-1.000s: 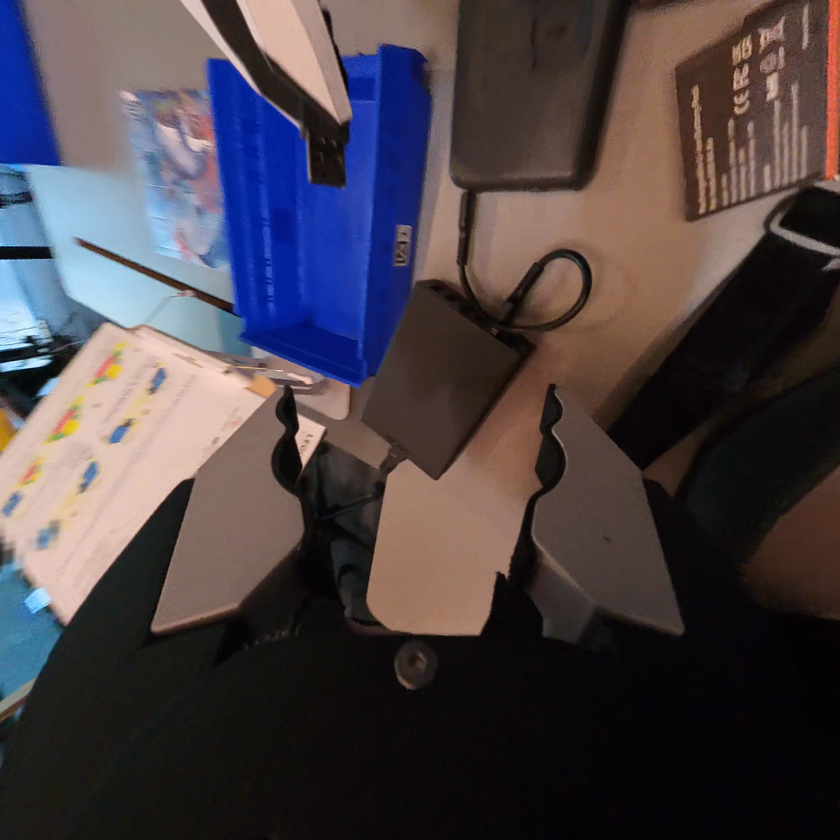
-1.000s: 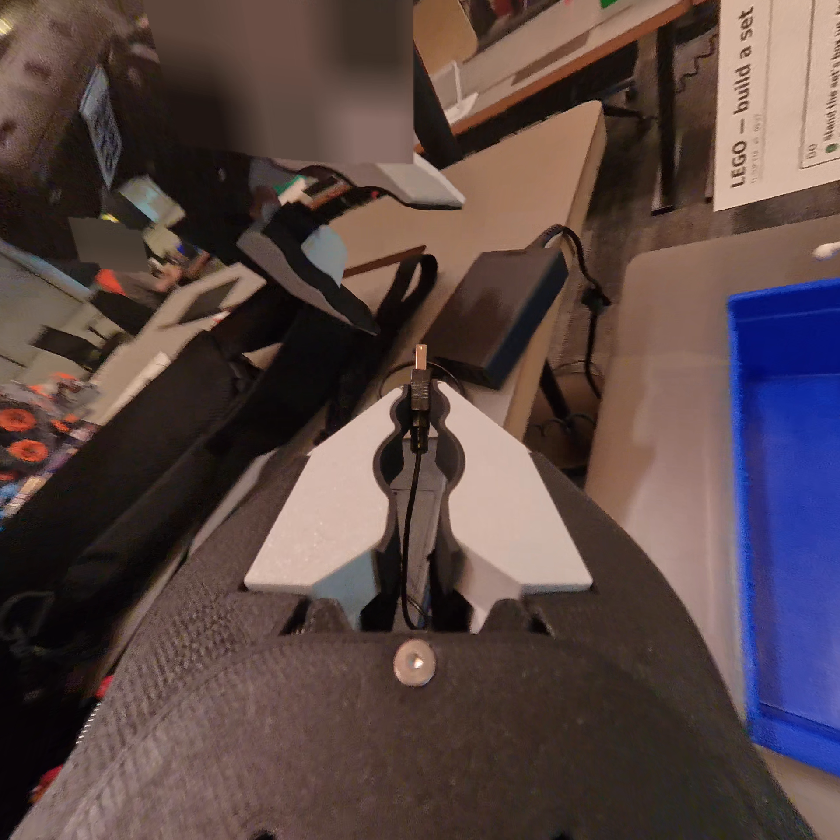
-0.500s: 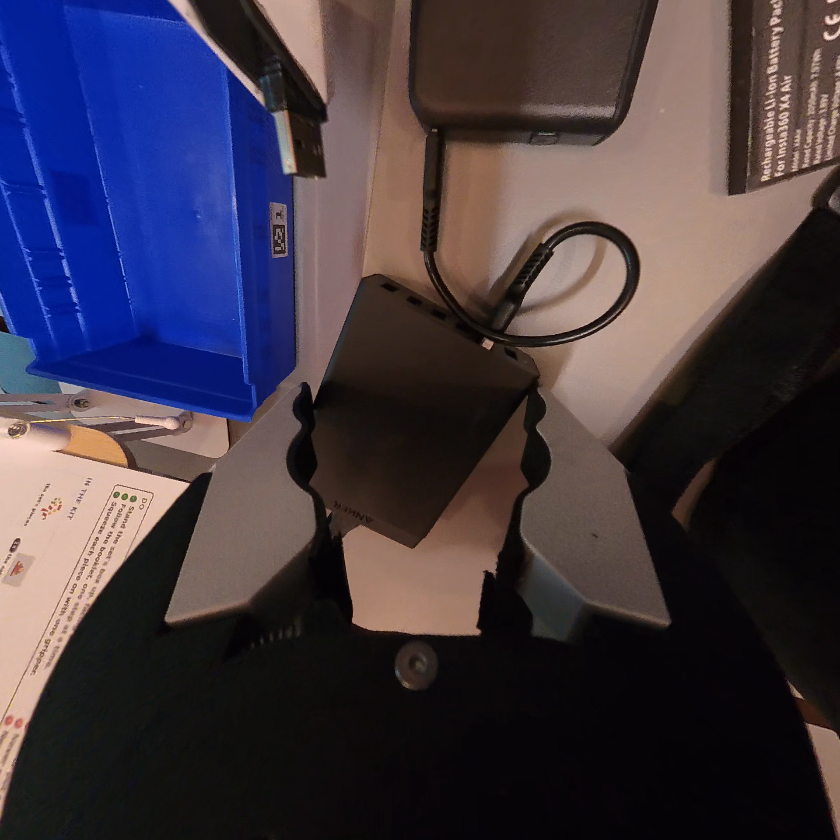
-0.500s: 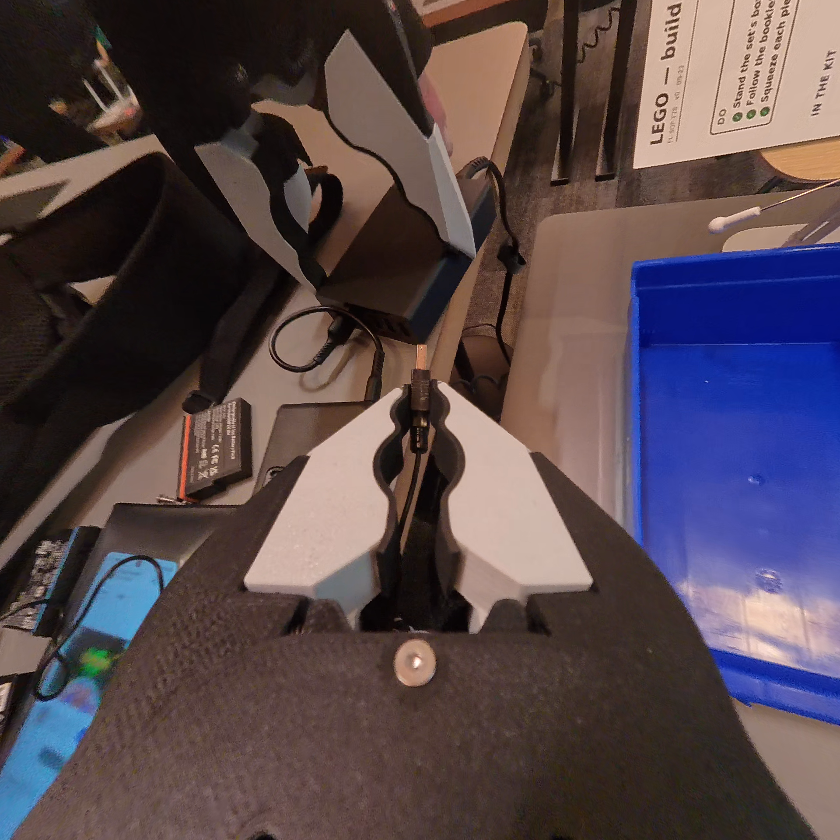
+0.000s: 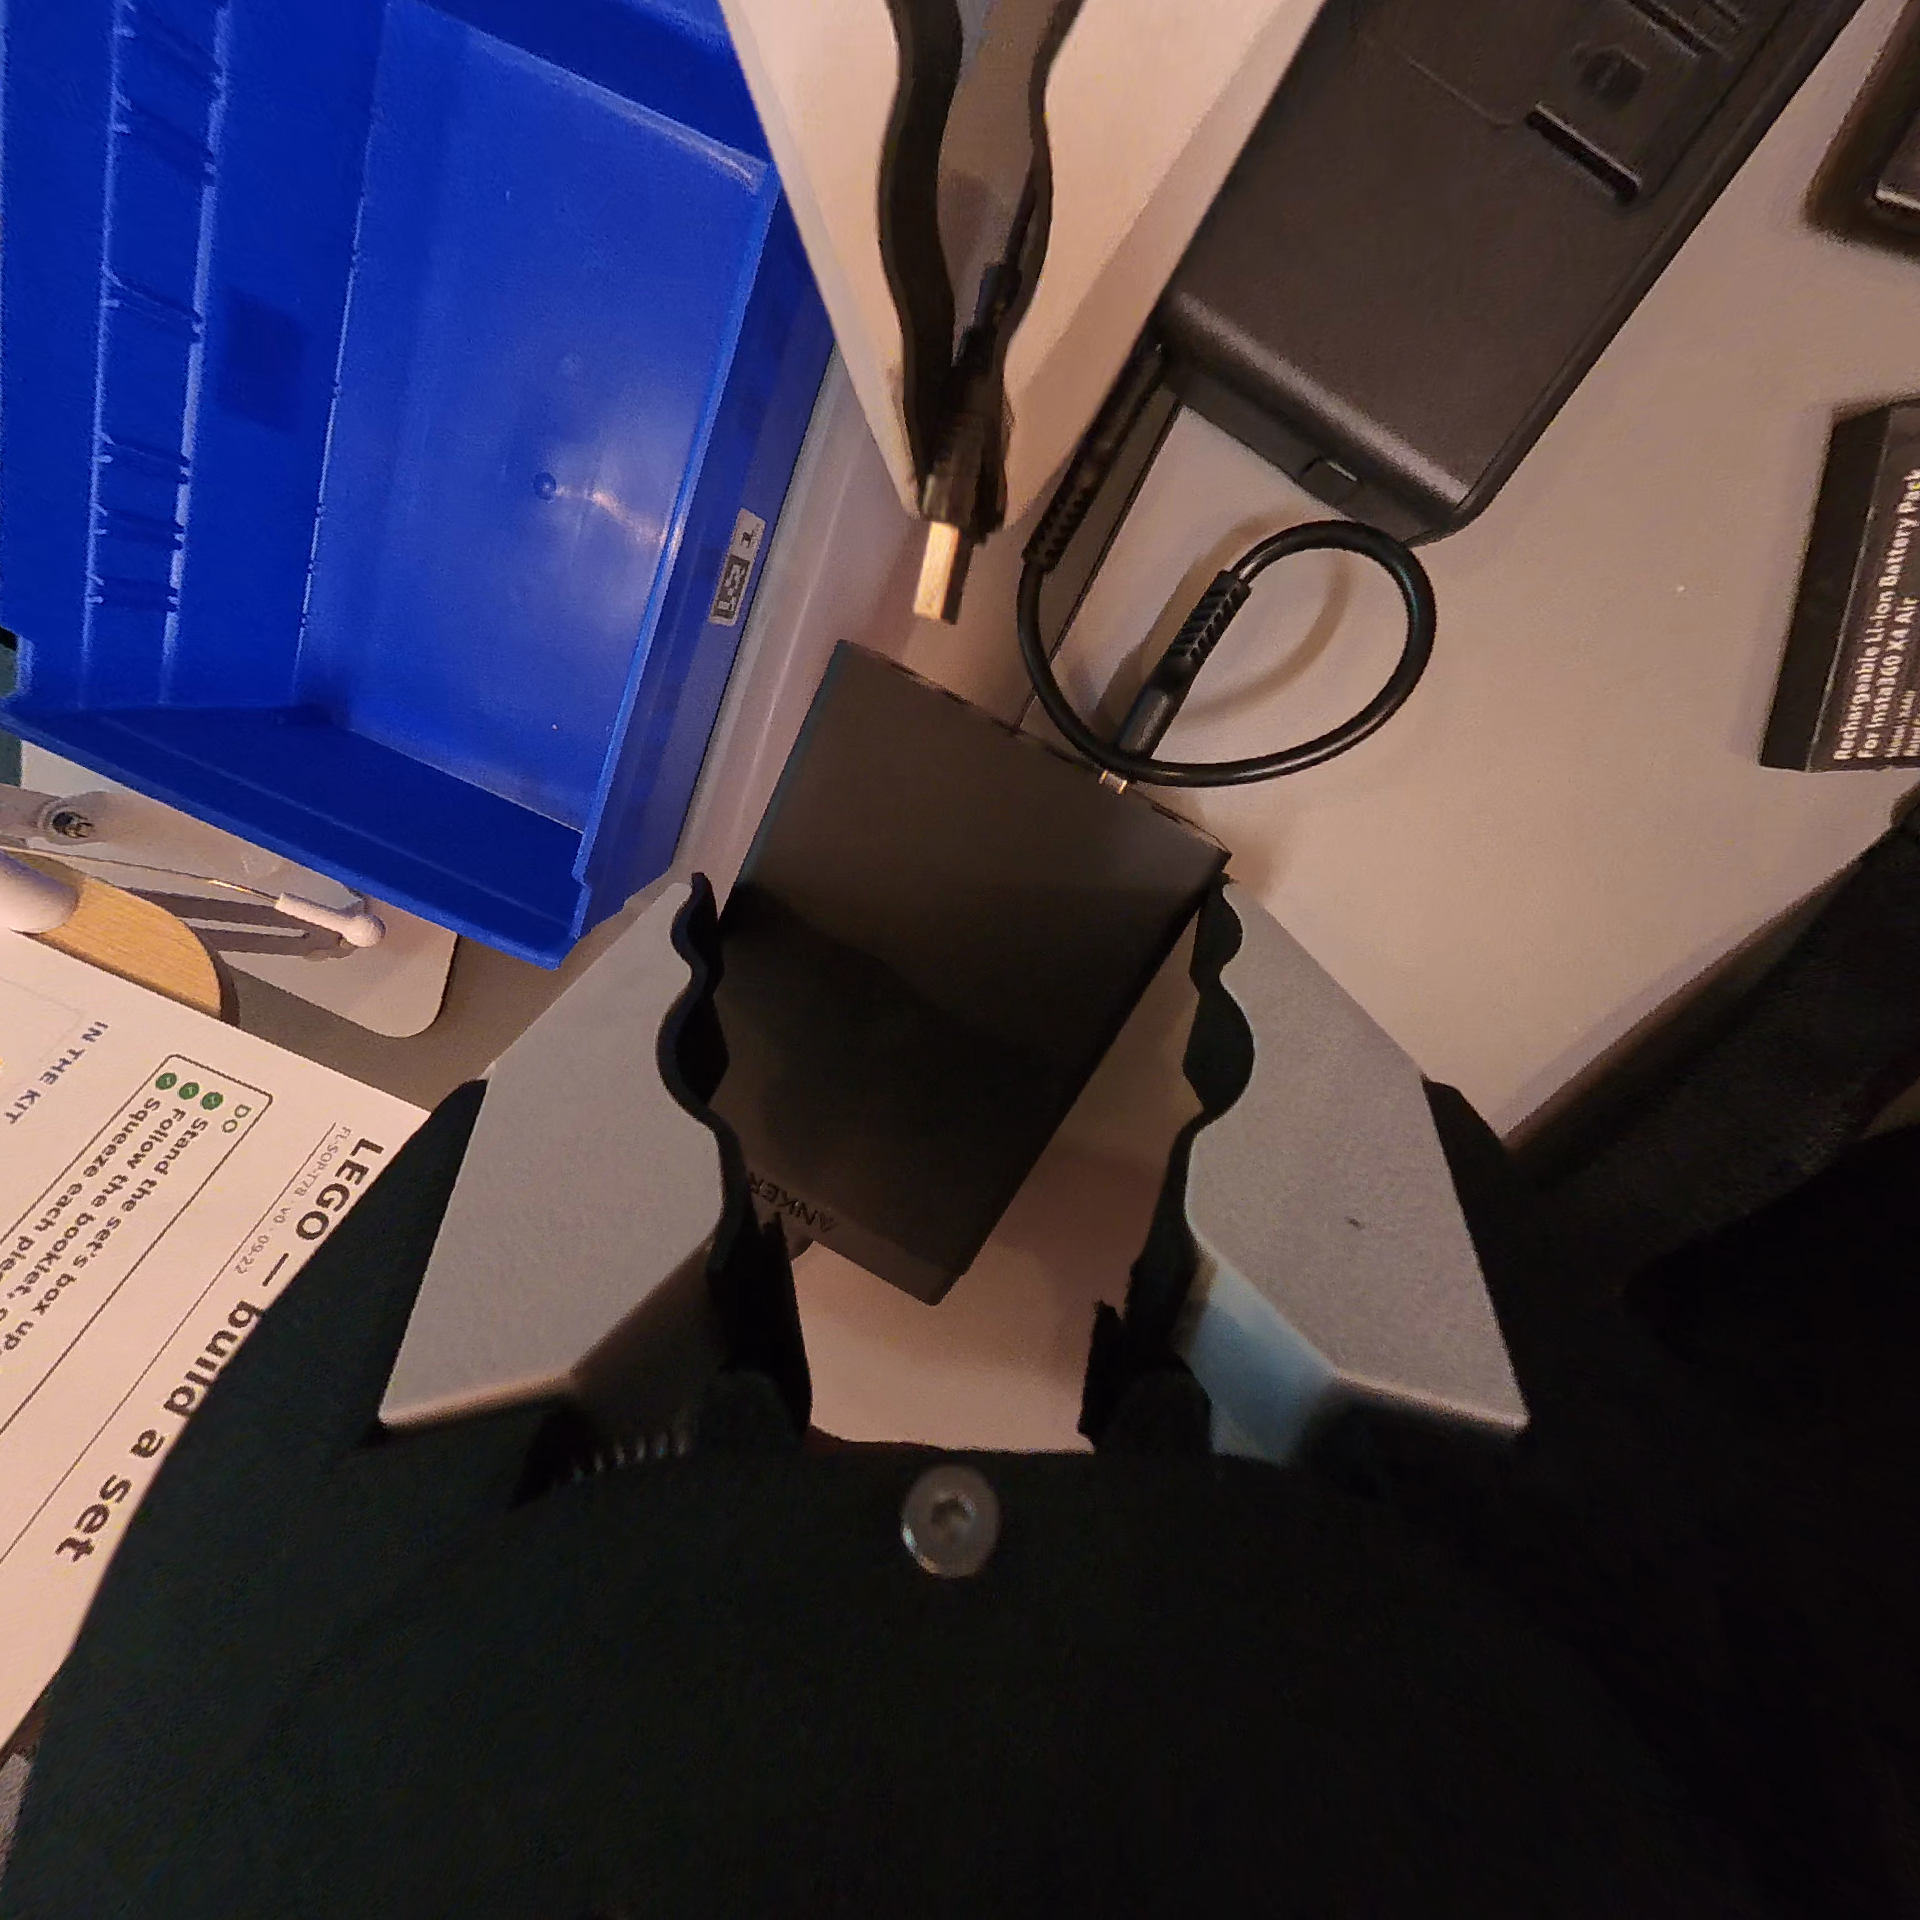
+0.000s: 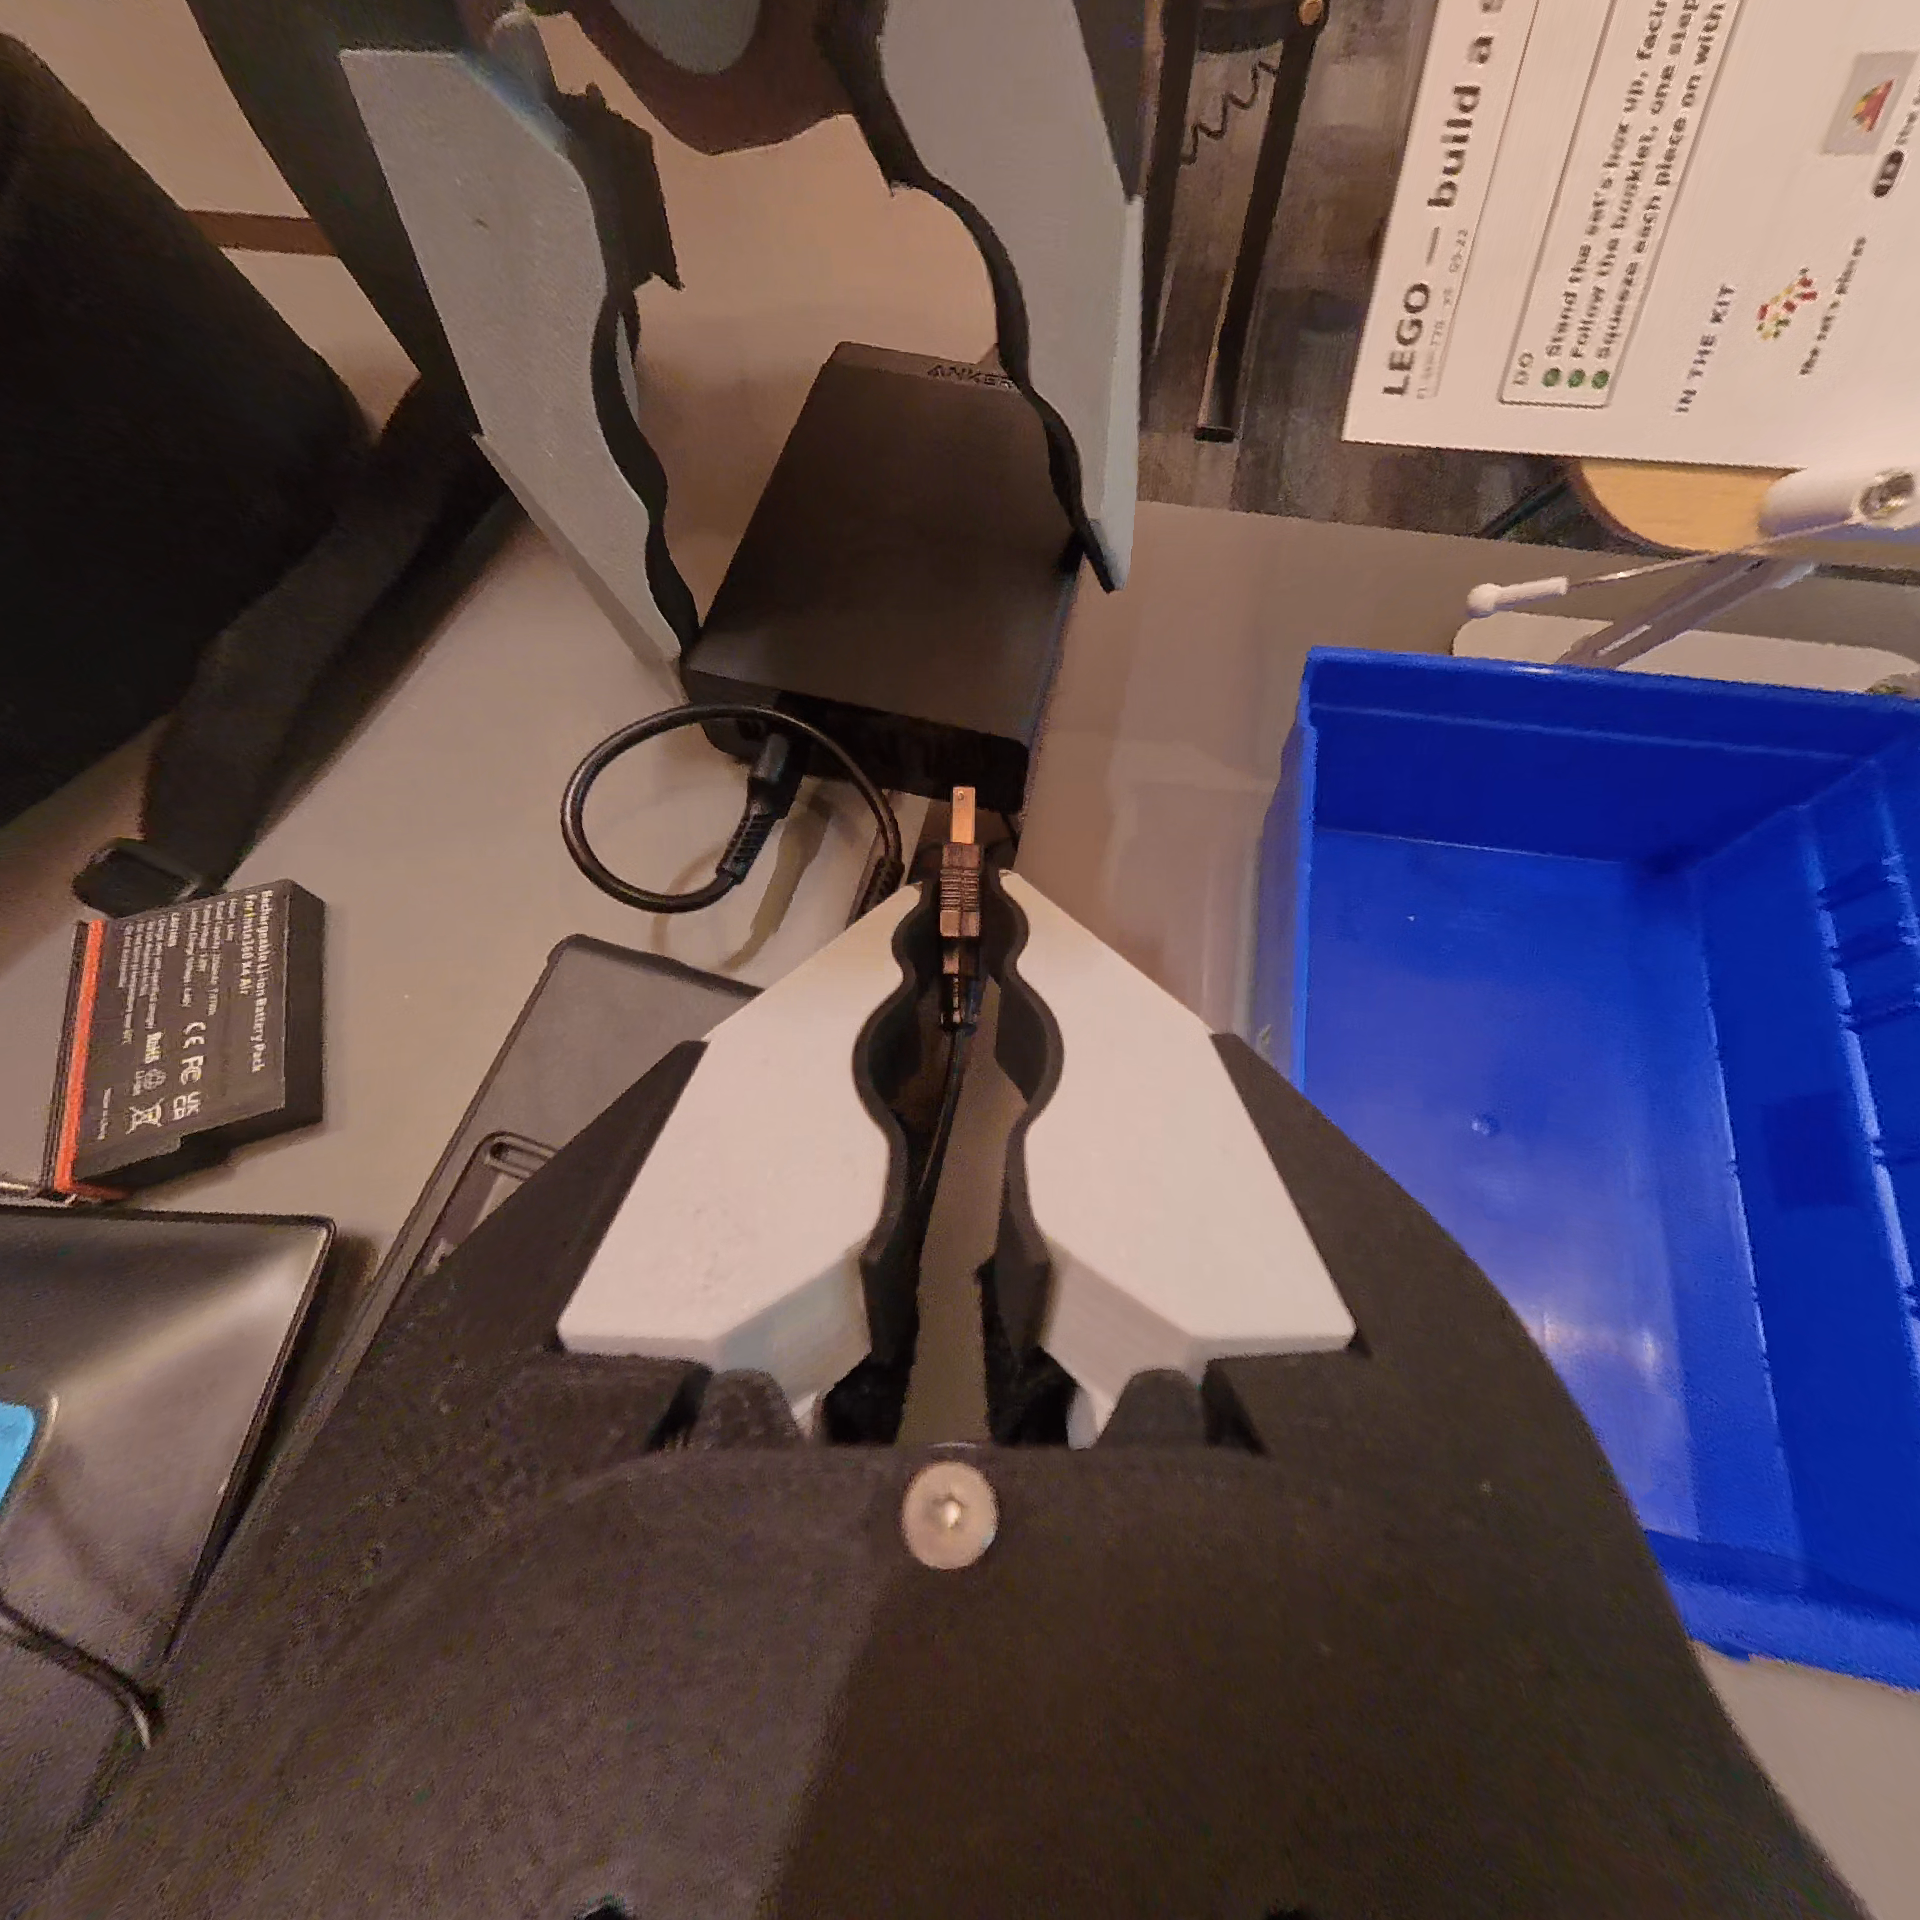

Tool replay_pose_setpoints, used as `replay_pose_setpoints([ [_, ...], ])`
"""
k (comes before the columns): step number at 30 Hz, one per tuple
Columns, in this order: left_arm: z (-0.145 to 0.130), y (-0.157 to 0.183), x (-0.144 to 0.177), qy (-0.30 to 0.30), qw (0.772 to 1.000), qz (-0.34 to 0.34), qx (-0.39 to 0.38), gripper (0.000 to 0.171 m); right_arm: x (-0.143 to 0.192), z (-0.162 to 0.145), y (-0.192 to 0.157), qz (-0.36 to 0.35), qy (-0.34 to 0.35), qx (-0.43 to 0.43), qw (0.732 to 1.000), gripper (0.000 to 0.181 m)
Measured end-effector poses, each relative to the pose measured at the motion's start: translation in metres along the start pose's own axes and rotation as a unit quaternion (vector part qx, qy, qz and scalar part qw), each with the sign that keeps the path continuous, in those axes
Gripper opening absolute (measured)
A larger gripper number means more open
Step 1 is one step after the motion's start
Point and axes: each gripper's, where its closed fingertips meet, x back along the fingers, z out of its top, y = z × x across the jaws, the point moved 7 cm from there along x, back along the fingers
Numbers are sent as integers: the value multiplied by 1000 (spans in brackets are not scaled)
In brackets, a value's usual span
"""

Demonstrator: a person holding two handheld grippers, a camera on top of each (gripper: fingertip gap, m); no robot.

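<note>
A black charger block lies on the grey table with a short looped black cable plugged into its port side. My left gripper straddles the block, and its fingers touch both sides of it. My right gripper is shut on a USB plug, whose bare metal tip points at the block's port face a short way off. In the right wrist view the left gripper clasps the block. The right gripper and the plug also show in the left wrist view.
An empty blue bin stands right of the plug and also shows in the left wrist view. A black slab device, a battery pack, a dark tablet, a black bag and a printed sheet crowd the table. The tips of one gripper are about 6 cm away from the tips of the other. The battery pack sits 11 cm or so from the ends of my left fingers.
My left gripper came down over the charger block and its fingers narrowed onto it. My right gripper swung round and brought the USB plug close to the block's ports.
</note>
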Motion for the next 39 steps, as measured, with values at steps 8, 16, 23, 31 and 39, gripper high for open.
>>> replay_pose_setpoints([
  [8,-2,2,-1,19,1000,18,1,89,-7,2,2,-16,13,-1,1000,5],
  [16,-3,4,-1,41,999,23,8,88,-10,3,-3,-48,15,8,999,5],
  [23,-4,5,-1,54,998,25,12,87,-12,6,-5,-53,-4,10,999,5],
  [31,-5,6,-1,61,998,26,13,86,-16,14,-11,-91,-50,52,993,5],
  [39,-5,6,-1,64,997,24,19,84,-25,20,-3,-54,-57,26,997,5],
])
